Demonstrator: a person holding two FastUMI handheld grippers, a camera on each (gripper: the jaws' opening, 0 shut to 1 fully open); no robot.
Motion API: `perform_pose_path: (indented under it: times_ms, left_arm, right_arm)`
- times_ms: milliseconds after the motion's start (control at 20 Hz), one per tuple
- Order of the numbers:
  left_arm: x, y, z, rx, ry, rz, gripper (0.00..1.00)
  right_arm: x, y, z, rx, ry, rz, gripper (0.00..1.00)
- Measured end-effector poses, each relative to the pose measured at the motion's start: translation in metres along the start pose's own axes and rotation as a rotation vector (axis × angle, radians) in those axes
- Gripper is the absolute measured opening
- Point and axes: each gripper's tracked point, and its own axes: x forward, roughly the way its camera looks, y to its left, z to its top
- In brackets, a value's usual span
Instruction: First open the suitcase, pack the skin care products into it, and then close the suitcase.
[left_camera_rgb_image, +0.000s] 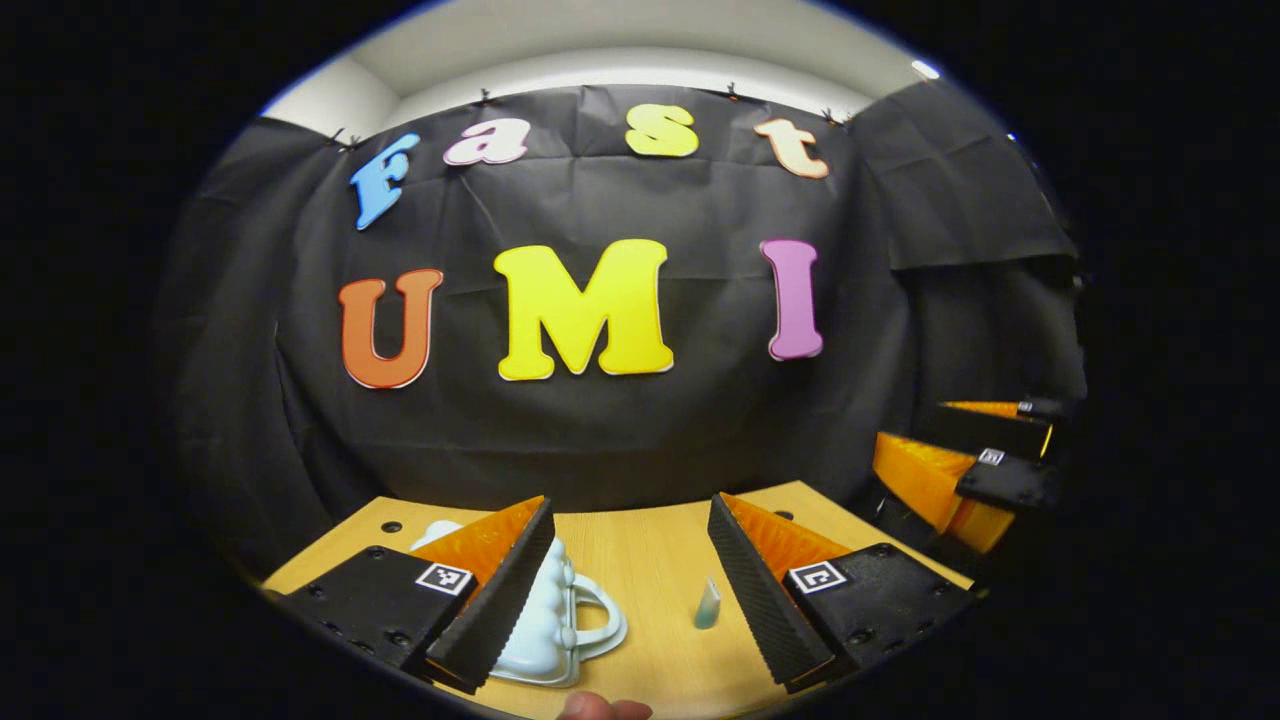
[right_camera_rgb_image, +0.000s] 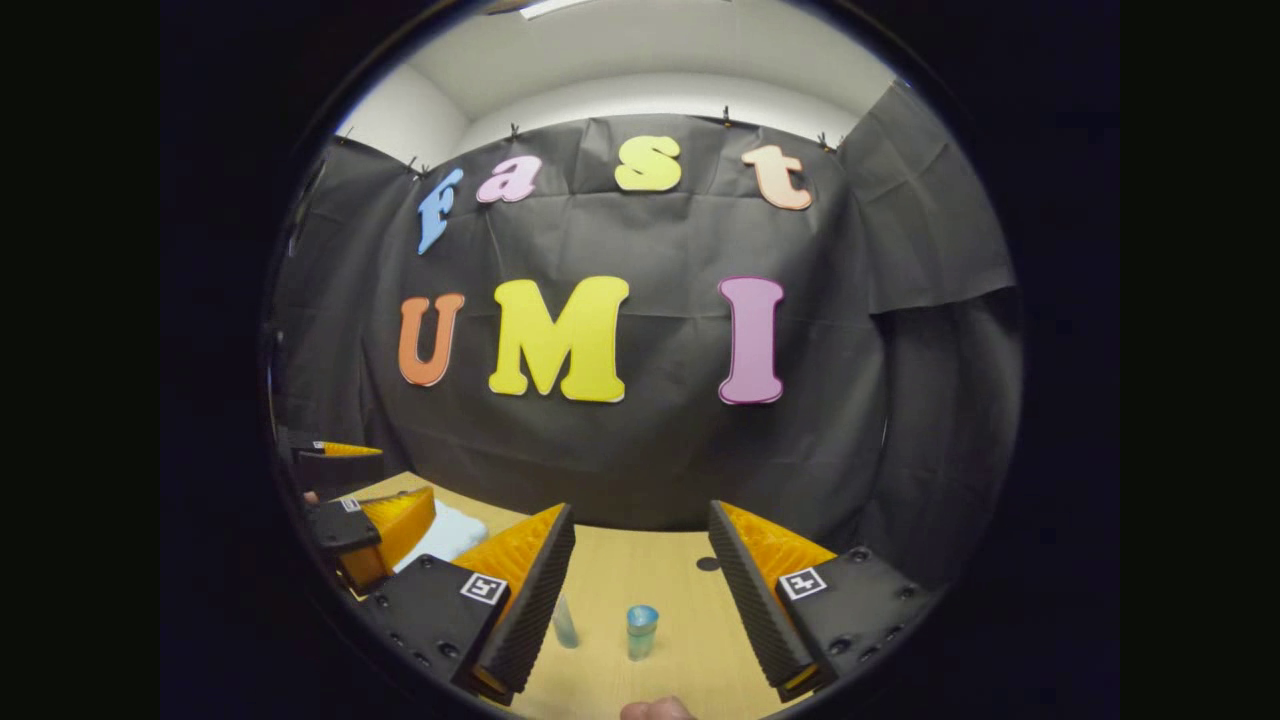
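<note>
A pale blue ribbed suitcase (left_camera_rgb_image: 548, 620) with a looped handle lies flat on the wooden table (left_camera_rgb_image: 650, 560), partly hidden behind my left gripper's left finger; its lid looks down. My left gripper (left_camera_rgb_image: 630, 505) stands open above the table, holding nothing. A small teal tube (left_camera_rgb_image: 707, 604) stands just inside its right finger. In the right gripper view, my right gripper (right_camera_rgb_image: 640, 510) is open and holds nothing. The tube (right_camera_rgb_image: 565, 620) and a short blue-capped bottle (right_camera_rgb_image: 641, 631) stand between its fingers. The suitcase (right_camera_rgb_image: 450, 532) shows at the left, behind the left gripper (right_camera_rgb_image: 372, 487).
The black cloth wall closes off the back of the table. The right gripper (left_camera_rgb_image: 962, 440) hovers at the far right in the left gripper view. A dark round hole (right_camera_rgb_image: 707, 563) marks the tabletop. A fingertip (left_camera_rgb_image: 600, 708) shows at the bottom edge.
</note>
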Motion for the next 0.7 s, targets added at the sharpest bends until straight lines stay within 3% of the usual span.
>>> perform_pose_path:
  times_ms: [250,450,550,700]
  left_arm:
    - [0.018,0.002,-0.07,0.327,0.17,-0.088,0.99]
    - [0.032,-0.014,-0.113,0.65,0.185,-0.215,0.98]
    - [0.034,-0.02,-0.139,0.719,0.229,-0.269,0.96]
    - [0.051,-0.002,-0.176,0.802,0.342,-0.263,0.96]
  right_arm:
    - [-0.007,-0.022,-0.017,-0.007,0.034,-0.043,0.8]
    - [-0.009,-0.041,-0.028,-0.007,0.059,-0.09,0.8]
    - [-0.01,-0.053,-0.032,-0.011,0.072,-0.12,0.8]
    - [-0.017,-0.071,-0.033,-0.012,0.073,-0.162,0.82]
